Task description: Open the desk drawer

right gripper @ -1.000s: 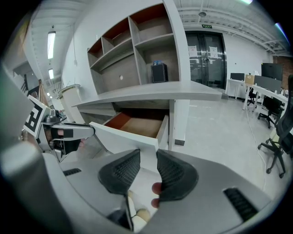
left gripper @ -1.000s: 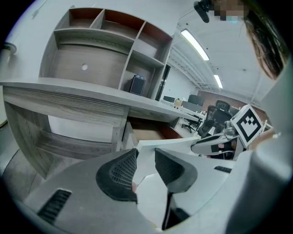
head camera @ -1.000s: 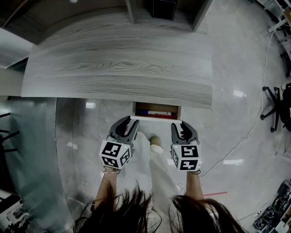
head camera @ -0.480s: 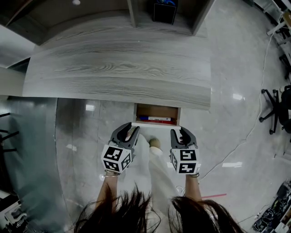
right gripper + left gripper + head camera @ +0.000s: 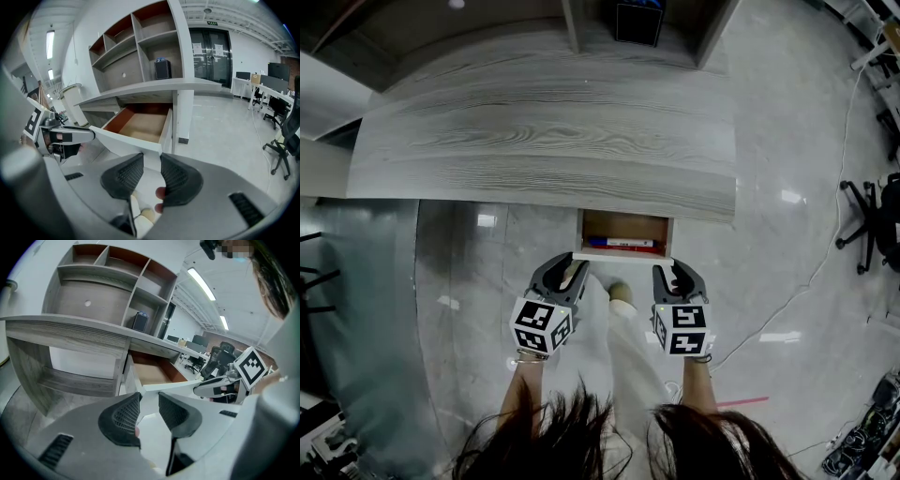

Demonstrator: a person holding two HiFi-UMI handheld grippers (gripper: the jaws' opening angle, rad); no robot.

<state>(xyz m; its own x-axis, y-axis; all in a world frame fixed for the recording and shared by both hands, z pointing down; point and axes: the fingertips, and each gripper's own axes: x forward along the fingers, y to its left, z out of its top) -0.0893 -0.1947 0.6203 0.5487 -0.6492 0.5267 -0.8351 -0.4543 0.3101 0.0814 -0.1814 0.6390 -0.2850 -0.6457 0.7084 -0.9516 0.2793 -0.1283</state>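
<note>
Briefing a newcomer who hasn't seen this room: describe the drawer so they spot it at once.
Find the long grey wood-grain desk. Under its front edge, near the right end, the drawer juts out open. Unlike the grey shelves behind, it has a white front and brown inside, with the left gripper and right gripper clamped on its front corners.

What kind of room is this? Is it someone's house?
Most likely an office, not a house: a long grey desk with an open drawer, rolling office chairs on a shiny floor, and rows of desks under strip lights.
</note>
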